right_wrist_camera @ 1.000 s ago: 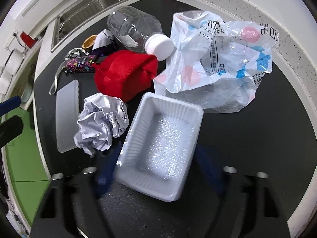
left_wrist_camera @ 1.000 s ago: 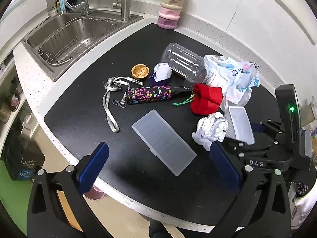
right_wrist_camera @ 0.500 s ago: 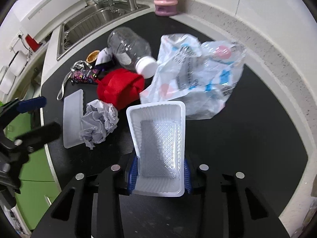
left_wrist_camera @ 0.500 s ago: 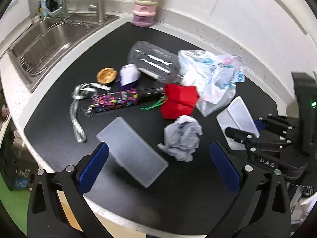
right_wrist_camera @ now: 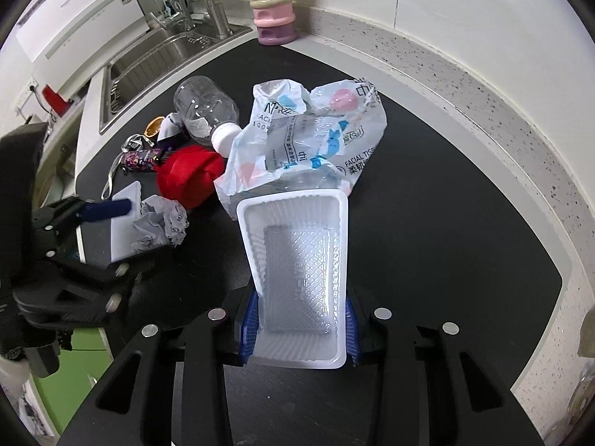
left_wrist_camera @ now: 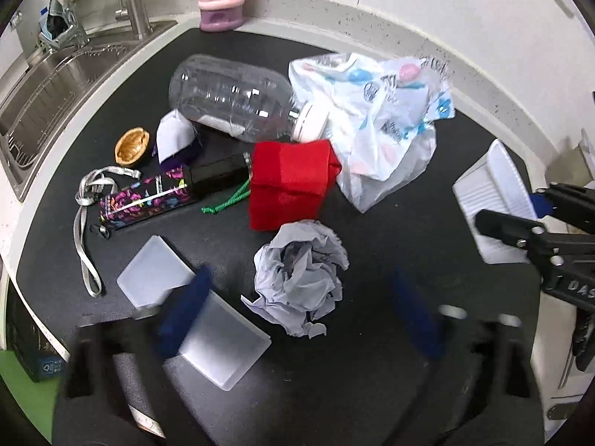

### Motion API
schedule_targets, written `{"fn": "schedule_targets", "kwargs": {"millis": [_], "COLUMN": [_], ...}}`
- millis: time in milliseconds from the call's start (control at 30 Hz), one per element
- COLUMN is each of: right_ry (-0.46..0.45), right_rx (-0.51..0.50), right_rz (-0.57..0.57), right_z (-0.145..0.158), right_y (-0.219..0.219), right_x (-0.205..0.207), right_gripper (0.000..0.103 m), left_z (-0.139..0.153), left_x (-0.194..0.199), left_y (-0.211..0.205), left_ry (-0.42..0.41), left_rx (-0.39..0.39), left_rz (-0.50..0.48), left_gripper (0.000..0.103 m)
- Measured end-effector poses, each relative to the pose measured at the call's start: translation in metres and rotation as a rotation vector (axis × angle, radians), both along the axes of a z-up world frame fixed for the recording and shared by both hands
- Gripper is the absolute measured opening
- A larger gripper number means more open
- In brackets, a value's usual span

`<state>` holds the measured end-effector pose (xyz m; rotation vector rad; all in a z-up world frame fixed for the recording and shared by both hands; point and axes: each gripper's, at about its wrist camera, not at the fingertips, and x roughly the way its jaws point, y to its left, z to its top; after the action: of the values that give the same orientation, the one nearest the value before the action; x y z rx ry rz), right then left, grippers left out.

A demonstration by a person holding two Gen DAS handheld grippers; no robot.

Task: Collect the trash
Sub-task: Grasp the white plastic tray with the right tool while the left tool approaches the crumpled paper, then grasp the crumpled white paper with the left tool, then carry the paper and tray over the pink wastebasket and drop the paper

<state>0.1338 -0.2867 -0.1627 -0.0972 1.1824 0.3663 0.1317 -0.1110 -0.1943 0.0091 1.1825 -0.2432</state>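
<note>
The black surface [left_wrist_camera: 372, 390] carried the clutter, with one sink [left_wrist_camera: 55, 85] beyond its far left edge and a pale speckled rim along the far and right sides. Ahead of the left hand-held gripper [left_wrist_camera: 301, 316] lay, from largest down: one printed plastic bag [left_wrist_camera: 379, 119] far right, one clear plastic bottle [left_wrist_camera: 230, 100] on its side with its white cap touching the bag, one frosted flat lid [left_wrist_camera: 219, 349] partly under the gripper's left finger, one red cloth [left_wrist_camera: 290, 186] straight ahead, one crumpled paper ball [left_wrist_camera: 301, 278] just before the fingertips, one patterned folded umbrella [left_wrist_camera: 167, 193] to the left, one grey lanyard [left_wrist_camera: 83, 230] further left, one small white-and-purple wrapper [left_wrist_camera: 173, 137], and one walnut half-shell [left_wrist_camera: 132, 145].

The left hand-held gripper stood wide open and blurred, holding nothing, its fingers to either side of the paper ball. The right hand-held gripper [right_wrist_camera: 297, 321] was closed on one white plastic tray [right_wrist_camera: 297, 260], pinched across its near end and lifted, tilted, off the surface to the right of the pile.

Open black surface lay to the right of the tray and around the paper ball; the near edge ran just below the left hand-held gripper.
</note>
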Motion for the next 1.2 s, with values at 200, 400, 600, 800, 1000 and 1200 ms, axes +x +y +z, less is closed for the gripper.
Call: {"fn": "schedule_targets", "kwargs": {"millis": [200,400,600,800,1000,1200], "right_ry": [-0.007,-0.03,-0.089,-0.171,-0.217,-0.196], "right_rx": [0.004,0.014,0.041,0.095,0.161,0.192], "right_rz": [0.014,0.041,0.103,0.238,0.428,0.619], "right_z": [0.003,0.014,0.043,0.081,0.102,0.089], "right_y": [-0.001,0.006,0.025,0.078,0.157,0.246], "right_x": [-0.001,-0.006,-0.02,-0.044,-0.078,-0.111], "right_gripper": [0.036,0.036,0.036,0.036,0.036,0.036], "left_z": [-0.005,0.015,0.058,0.101,0.123,0.109], "left_x": [0.0,-0.009,-0.034,-0.08,-0.141,-0.2], "left_y": [0.003,0.008,0.027,0.071,0.135,0.204], "left_ry": [0.023,-0.01,-0.085,-0.165,-0.213,-0.198], "left_rx": [-0.002,-0.037,-0.07,-0.032,0.033,0.062], "left_rz": [0.016,0.021,0.058,0.169,0.345,0.533], "left_gripper": [0.039,0.038,0.038,0.038,0.038,0.038]}}
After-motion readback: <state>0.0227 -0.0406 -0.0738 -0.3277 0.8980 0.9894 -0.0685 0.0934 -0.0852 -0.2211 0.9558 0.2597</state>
